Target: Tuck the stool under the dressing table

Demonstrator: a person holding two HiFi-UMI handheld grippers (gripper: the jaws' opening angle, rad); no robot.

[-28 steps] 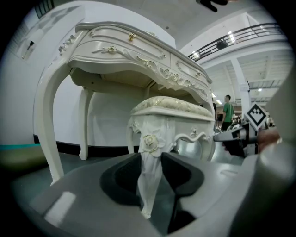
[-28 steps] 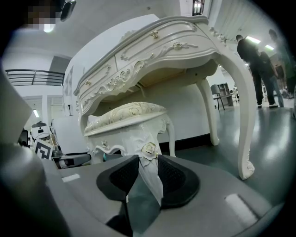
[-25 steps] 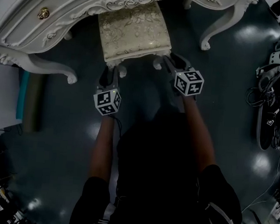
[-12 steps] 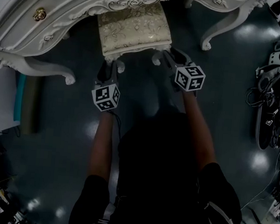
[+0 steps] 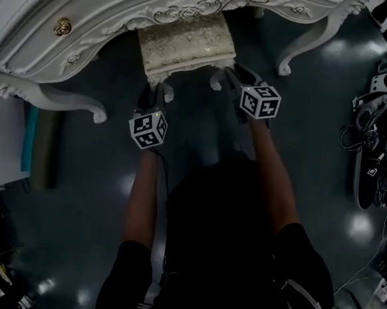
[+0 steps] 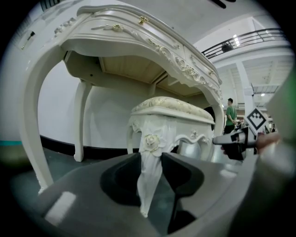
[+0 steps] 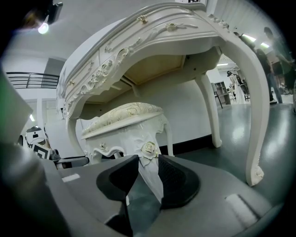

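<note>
Stool (image 5: 187,45) stands on the dark floor (image 5: 202,128). Its cushioned seat sits partly beneath the front edge of the dressing table (image 5: 91,16) (the far part is hidden by the tabletop).

Left gripper (image 6: 149,159): jaws pinch the stool's near-left leg (image 6: 147,190) just below its carved rose.

Right gripper (image 7: 147,163): jaws clamp the near-right leg (image 7: 155,183) in the same manner.

Both grippers point toward the table, with the person's forearms extended behind them.
</note>
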